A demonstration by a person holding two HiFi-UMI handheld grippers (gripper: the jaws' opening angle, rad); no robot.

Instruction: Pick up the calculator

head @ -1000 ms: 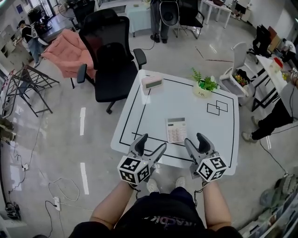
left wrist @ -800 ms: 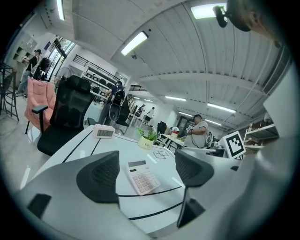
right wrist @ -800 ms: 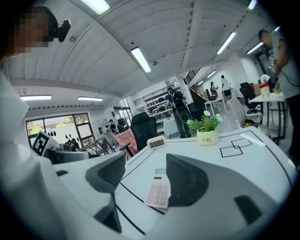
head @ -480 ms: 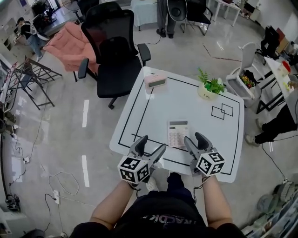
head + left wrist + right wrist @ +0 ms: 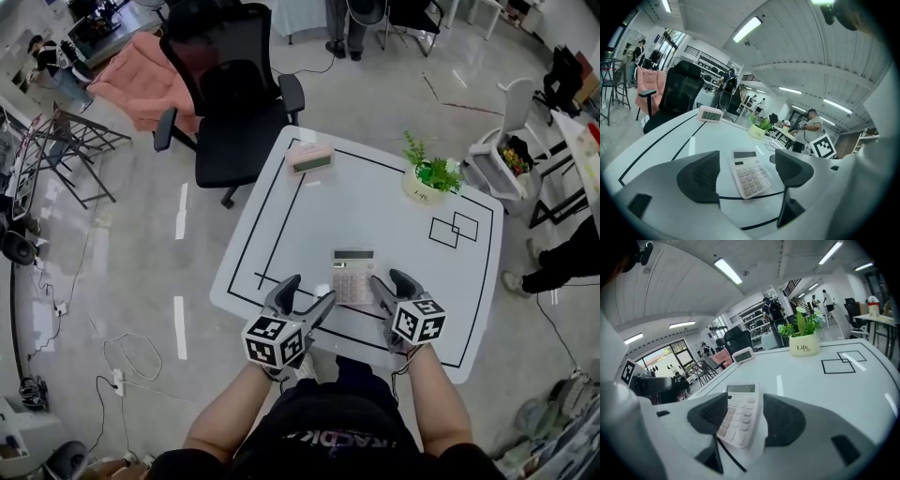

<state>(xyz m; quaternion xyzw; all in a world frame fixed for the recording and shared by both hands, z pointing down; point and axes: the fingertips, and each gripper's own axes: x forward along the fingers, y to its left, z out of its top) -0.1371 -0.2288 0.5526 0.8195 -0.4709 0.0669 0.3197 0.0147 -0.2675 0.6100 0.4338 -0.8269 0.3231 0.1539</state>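
Note:
A pale pink calculator [image 5: 352, 277] lies flat on the white table [image 5: 375, 216], near its front edge. My right gripper [image 5: 387, 281] sits low at the calculator's right side, and its jaws are closing. In the right gripper view the calculator [image 5: 738, 420] lies between the two jaws of the right gripper [image 5: 745, 404], with a gap still showing on the right side. My left gripper [image 5: 309, 292] stands open to the left of the calculator, nothing held. In the left gripper view the calculator [image 5: 749, 172] lies just ahead, beyond the left gripper [image 5: 746, 161].
A pink digital clock [image 5: 309, 159] stands at the table's far left, a potted plant [image 5: 431, 178] at the far right. Black tape lines [image 5: 281, 220] mark the tabletop. A black office chair [image 5: 230, 103] stands behind the table. The table's front edge is right under both grippers.
Both grippers have sunk and moved forward toward the calculator. The right gripper now sits right beside it, where before it hung back near the table's front edge.

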